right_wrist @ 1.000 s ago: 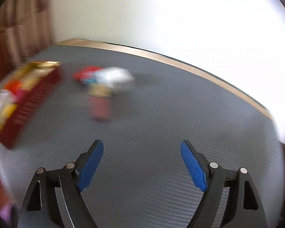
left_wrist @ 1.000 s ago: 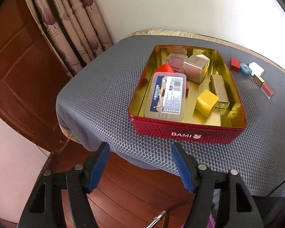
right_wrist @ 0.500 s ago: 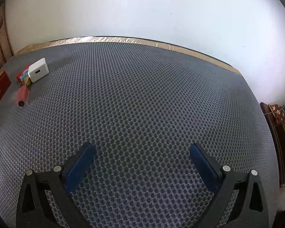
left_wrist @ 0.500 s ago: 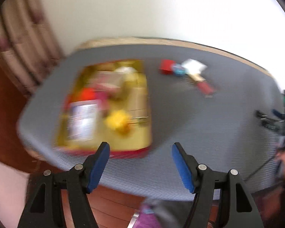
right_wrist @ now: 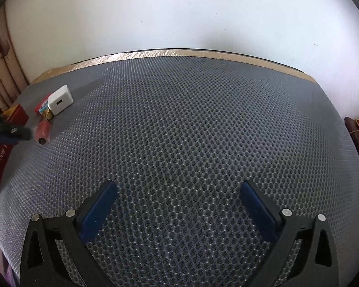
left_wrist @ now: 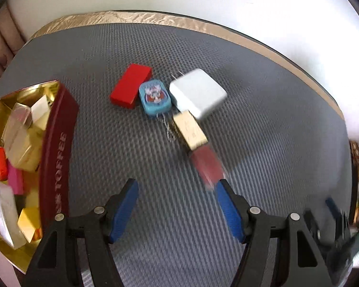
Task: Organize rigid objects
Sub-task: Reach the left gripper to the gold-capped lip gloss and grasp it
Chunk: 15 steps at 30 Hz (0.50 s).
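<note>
The left gripper [left_wrist: 177, 211] is spread wide and holds nothing; it hangs low over the mat [left_wrist: 263, 124], and its right finger [left_wrist: 228, 211] is just beside the near end of the red tube [left_wrist: 207, 166]. The right gripper [right_wrist: 179, 212] is also spread and empty, above a bare part of the mat, well apart from all the objects.

I judge that the step in hand is the reach for a loose object, before any grasp. The red tube is the nearest one. For the next move, the left gripper needs to shift a little to its right and forward, so that the tube comes between the fingers, and then to press together across its narrow sides. The tube lies in line with the gold box [left_wrist: 190, 129] and seems to touch it, so a careless approach may push both.

Beyond these lie the blue tin [left_wrist: 154, 99], the white charger [left_wrist: 197, 93] and the red block [left_wrist: 131, 85], close together in a cluster. A thin chain [left_wrist: 166, 125] lies beside the gold box. To the left stands the red toffee tin [left_wrist: 57, 148], open, already holding several small boxes; probably the loose objects go there.

The mat is grey, with a honeycomb mesh that should give some grip. A gold border [left_wrist: 155, 19] runs along its far edge. Behind is a plain white wall [right_wrist: 179, 12], and a curtain [right_wrist: 2, 71] hangs at the far left.
</note>
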{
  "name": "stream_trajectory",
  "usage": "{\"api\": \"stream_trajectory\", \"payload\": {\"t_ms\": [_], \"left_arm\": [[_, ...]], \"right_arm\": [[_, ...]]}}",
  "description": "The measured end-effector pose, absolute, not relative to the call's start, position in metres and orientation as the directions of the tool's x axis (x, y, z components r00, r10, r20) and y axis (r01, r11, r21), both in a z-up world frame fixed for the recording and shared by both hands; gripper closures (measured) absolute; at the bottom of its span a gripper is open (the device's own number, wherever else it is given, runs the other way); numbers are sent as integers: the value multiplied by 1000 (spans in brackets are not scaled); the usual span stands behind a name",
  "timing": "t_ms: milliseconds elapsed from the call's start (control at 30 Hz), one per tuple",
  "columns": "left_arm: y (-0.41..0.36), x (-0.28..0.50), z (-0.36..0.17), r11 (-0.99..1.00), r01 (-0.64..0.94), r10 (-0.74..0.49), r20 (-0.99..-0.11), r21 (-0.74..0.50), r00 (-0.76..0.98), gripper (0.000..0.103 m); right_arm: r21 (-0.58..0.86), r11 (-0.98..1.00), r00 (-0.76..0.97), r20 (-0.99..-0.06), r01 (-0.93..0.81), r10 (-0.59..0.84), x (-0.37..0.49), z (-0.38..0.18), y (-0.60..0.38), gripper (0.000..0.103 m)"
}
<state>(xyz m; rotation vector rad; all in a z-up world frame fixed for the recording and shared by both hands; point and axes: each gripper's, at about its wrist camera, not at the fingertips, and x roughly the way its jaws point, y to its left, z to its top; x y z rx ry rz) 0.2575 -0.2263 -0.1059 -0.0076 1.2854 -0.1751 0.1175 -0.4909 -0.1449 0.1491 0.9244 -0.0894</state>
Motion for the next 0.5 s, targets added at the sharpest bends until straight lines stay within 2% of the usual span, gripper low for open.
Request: {"api": "stream_trajectory", "payload": {"t_ms": [167,367,500], "left_arm": [[-232,275,-110,989,62,-150,-951,-138,272,33],[-244,284,-124,996,58,-84,-972,-73,219,33],[-248,282,-124,997,59,-58,-960,-44,274,34]], "right_arm": [[114,985,602,-799,127,15,118,-138,-476,0],[140,983,610,-791,118,40,115,-136,-477,0],[155,981,614,-788,116,52,113,-133,-480,0]]}}
